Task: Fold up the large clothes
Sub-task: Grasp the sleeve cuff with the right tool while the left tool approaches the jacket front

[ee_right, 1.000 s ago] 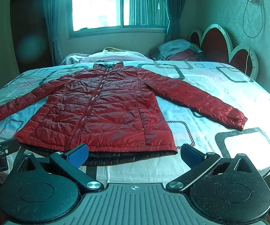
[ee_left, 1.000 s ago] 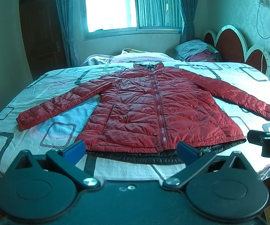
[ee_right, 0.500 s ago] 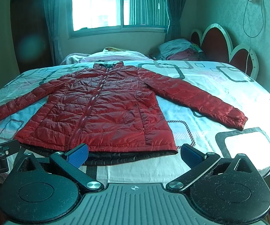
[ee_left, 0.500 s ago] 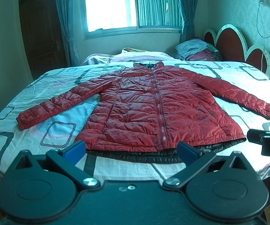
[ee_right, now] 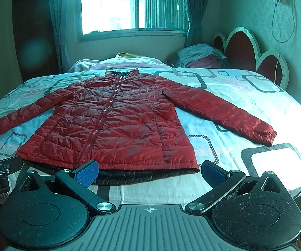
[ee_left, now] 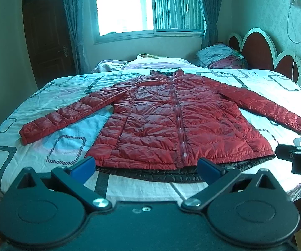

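A red quilted puffer jacket (ee_left: 171,123) lies flat and zipped on the bed, front up, both sleeves spread out, its dark lining showing along the near hem. It also shows in the right wrist view (ee_right: 112,129). My left gripper (ee_left: 145,168) is open and empty, held just short of the hem's middle. My right gripper (ee_right: 150,171) is open and empty, near the hem's right part. The right gripper's body shows at the right edge of the left wrist view (ee_left: 297,159).
The bed (ee_left: 35,150) has a white sheet with square patterns. Folded bedding (ee_left: 161,62) and pillows (ee_left: 219,56) lie at the far side. A red scalloped headboard (ee_right: 246,50) stands at the right. A dark door (ee_left: 45,37) and a curtained window (ee_left: 146,10) are behind.
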Demonstrator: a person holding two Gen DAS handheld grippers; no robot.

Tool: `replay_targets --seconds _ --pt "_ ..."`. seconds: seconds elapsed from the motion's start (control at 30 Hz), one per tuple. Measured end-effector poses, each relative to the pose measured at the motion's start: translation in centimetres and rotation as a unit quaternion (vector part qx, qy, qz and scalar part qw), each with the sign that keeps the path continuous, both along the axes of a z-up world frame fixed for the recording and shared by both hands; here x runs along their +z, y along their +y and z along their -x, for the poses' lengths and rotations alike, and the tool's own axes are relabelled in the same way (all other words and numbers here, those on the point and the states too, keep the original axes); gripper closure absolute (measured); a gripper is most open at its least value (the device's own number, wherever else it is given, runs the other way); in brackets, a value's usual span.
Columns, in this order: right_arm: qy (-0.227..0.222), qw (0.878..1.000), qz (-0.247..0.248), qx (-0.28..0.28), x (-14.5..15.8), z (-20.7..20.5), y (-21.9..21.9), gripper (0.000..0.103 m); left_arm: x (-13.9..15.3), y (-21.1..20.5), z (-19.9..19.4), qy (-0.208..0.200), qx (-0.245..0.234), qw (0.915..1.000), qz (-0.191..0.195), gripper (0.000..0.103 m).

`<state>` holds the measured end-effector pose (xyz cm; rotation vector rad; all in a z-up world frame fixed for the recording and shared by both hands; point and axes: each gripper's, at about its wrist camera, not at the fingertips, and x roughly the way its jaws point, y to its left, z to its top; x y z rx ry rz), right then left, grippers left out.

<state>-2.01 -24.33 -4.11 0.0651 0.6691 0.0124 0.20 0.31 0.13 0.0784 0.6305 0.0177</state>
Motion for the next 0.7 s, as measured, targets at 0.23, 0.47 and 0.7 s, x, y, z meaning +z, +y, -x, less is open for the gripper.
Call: replay_targets --seconds 0.23,0.47,0.7 --pt "-0.008 1.000 0.006 -0.004 0.2 -0.9 -0.4 0.000 0.3 -0.2 -1.4 -0.004 -0.004 1.0000 0.005 0.000" --pt "-0.021 0.999 0.010 -0.039 0.5 -4.7 -2.6 0.000 1.1 -1.2 -5.3 -0.021 -0.030 0.9993 0.011 0.000" --pt "-0.026 0.997 0.001 -0.070 -0.5 -9.3 -4.7 0.000 0.2 -1.6 -10.5 -0.008 -0.055 0.9976 0.042 0.000"
